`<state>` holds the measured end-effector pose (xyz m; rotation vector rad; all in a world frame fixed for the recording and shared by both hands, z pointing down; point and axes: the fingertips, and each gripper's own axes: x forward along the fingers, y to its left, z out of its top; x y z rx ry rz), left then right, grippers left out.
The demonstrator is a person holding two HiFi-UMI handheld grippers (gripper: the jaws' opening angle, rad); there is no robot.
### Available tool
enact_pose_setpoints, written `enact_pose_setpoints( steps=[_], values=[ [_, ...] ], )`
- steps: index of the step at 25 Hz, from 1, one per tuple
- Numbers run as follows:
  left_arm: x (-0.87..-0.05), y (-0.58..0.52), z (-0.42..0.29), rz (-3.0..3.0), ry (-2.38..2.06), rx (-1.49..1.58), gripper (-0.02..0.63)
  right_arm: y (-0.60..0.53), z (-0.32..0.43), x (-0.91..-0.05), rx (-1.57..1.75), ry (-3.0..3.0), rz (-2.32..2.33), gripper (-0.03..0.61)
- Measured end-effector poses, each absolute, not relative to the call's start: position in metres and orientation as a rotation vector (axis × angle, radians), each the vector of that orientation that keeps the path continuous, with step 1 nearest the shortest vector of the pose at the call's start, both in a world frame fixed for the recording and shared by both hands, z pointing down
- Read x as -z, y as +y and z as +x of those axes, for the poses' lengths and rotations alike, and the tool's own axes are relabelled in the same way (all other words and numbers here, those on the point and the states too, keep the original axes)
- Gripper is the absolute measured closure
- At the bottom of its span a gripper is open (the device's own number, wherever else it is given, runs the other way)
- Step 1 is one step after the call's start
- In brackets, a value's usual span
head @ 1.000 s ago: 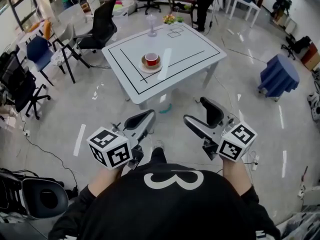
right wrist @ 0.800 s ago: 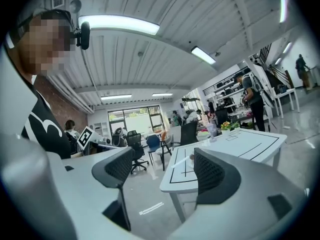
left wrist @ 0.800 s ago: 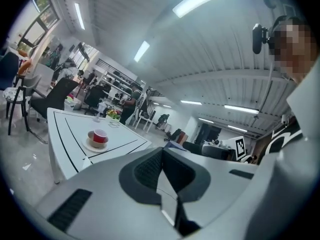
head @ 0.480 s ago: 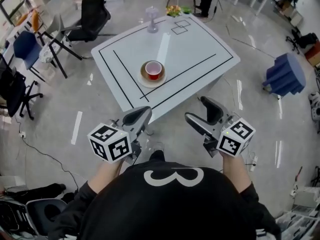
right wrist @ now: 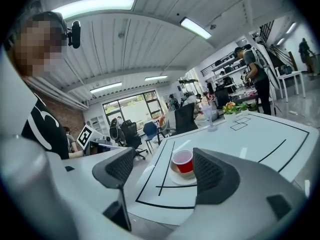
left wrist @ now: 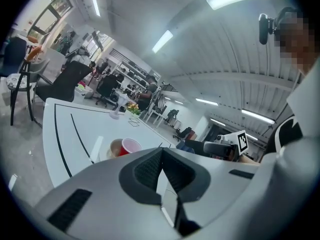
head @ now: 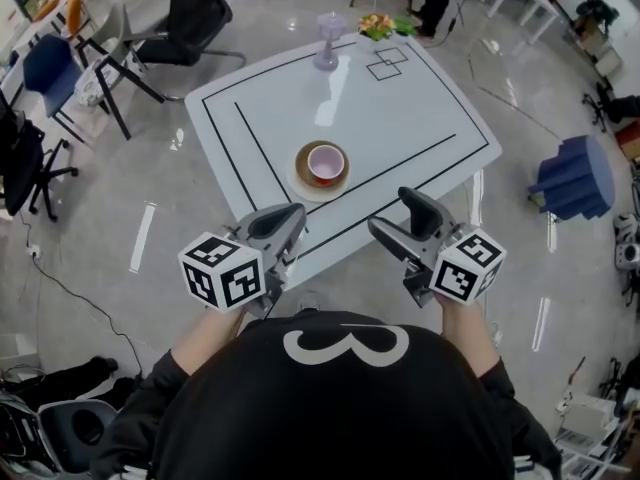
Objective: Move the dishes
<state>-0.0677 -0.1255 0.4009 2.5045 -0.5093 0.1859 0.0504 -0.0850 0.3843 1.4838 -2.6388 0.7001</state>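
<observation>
- Red cup (head: 326, 162) stands upright on a tan plate (head: 303, 177), touching it. In the right gripper view the cup (right wrist: 183, 161) sits at the centre of the plate (right wrist: 176, 179).
- Plate and cup rest on the white worktop (head: 420, 118), inside the black rectangle drawn on it and toward the side nearest the person.
- Clear stemmed glass (head: 327, 42) stands upright at the far side of the worktop, well apart from the plate. A bunch of flowers (head: 378, 25) lies at the far corner, near the glass.
- Left tongs (head: 292, 216) are clenched: in the left gripper view (left wrist: 161, 153) the two jaws meet with nothing between them. They are held near the worktop's near edge, apart from the plate.
- Right tongs (head: 390, 213) are released: in the right gripper view (right wrist: 165, 166) the jaws stand wide apart and hold nothing. The cup shows beyond the gap, not touched.
- Black office chair (head: 195, 13) stands on the floor beyond the worktop's left side.
- Blue draped object (head: 570, 173) sits on the floor to the right, well apart from the worktop.
</observation>
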Motion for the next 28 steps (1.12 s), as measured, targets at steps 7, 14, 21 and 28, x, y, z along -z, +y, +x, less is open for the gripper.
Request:
enact_pose_setpoints(
  steps=[7, 14, 21, 28],
  values=[
    [-0.405, -0.145, -0.063, 2.493, -0.555, -0.197, 0.611, -0.117, 0.044, -0.389, -0.691, -2.672, 1.39, 0.227],
    [-0.404, -0.174, -0.062, 2.456, -0.686, -0.183, 0.611, -0.158, 0.045, -0.394, -0.697, -2.724, 1.238, 0.236],
    [-0.406, -0.199, -0.06, 2.378, -0.826, -0.158, 0.611, -0.195, 0.051, -0.415, -0.775, -2.715, 1.071, 0.245],
    [-0.412, -0.212, -0.06, 2.319, -0.932, -0.138, 0.611, -0.222, 0.046, -0.449, -0.909, -2.664, 0.942, 0.279]
  ],
)
